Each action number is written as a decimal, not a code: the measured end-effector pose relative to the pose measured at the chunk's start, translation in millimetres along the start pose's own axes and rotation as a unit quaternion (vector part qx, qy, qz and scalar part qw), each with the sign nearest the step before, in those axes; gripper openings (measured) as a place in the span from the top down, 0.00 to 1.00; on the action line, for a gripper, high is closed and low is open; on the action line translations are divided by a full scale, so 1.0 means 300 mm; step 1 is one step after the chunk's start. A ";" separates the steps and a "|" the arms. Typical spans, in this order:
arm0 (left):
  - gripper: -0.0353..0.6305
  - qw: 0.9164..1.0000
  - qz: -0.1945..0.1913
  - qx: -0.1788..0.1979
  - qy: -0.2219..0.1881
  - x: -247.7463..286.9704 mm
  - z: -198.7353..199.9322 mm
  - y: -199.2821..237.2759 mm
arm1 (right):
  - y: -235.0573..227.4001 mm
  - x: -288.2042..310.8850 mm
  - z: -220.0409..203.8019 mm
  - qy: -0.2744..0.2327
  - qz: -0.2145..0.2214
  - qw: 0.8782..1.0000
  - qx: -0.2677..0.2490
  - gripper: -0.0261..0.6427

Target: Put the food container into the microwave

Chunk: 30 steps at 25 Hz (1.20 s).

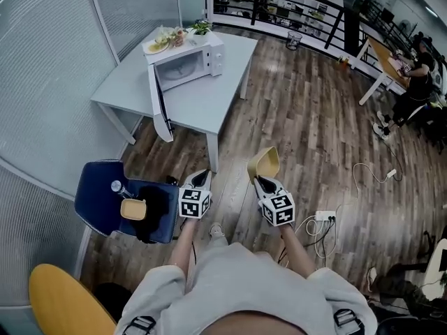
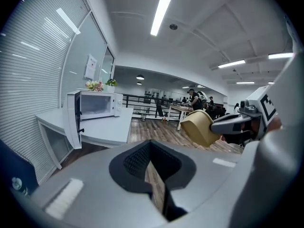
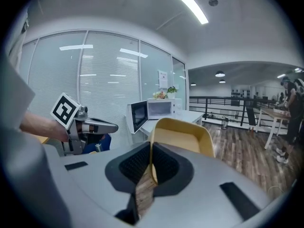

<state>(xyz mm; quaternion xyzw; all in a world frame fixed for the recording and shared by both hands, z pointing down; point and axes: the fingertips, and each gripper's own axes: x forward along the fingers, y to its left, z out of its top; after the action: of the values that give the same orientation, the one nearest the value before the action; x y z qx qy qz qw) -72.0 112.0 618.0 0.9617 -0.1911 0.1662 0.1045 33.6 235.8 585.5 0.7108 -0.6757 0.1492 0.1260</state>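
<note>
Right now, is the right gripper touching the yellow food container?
Touching. The right gripper is clamped on the food container: the right gripper view shows its thin yellow rim pinched between both pads, with no gap.

You have two grasping tools, left tongs [image 1: 203,174] and right tongs [image 1: 257,180]. Count one food container [image 1: 265,162], one microwave [image 1: 186,65], one desk [image 1: 202,107], one blue chair [image 1: 96,187] and one potted plant [image 1: 201,28].

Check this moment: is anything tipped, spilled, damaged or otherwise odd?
Nothing is spilled or broken. One oddity: the food container stands on edge in the right gripper, pinched by one wall, its open side tipped sideways; it looks empty. The microwave has its door wide open.
</note>
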 end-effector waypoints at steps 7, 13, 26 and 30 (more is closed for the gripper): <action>0.93 1.000 -0.006 0.003 -0.002 0.148 0.102 0.174 | -0.073 0.208 0.096 0.002 -0.008 1.000 0.000 0.92; 0.93 1.000 -0.019 0.009 0.003 0.264 0.148 0.298 | -0.125 0.362 0.141 0.004 -0.022 1.000 0.006 0.92; 0.93 0.999 -0.035 0.017 0.016 0.417 0.184 0.420 | -0.184 0.560 0.176 0.011 -0.025 1.000 0.008 0.92; 0.93 0.999 -0.040 0.018 0.024 0.457 0.174 0.432 | -0.210 0.598 0.167 0.014 -0.025 1.000 0.013 0.92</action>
<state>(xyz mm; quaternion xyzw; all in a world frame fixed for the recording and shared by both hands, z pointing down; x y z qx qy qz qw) 10.2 -64.7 636.9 0.9662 -0.1470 0.1878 0.0982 106.1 54.7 609.3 0.7269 -0.6541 0.1645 0.1297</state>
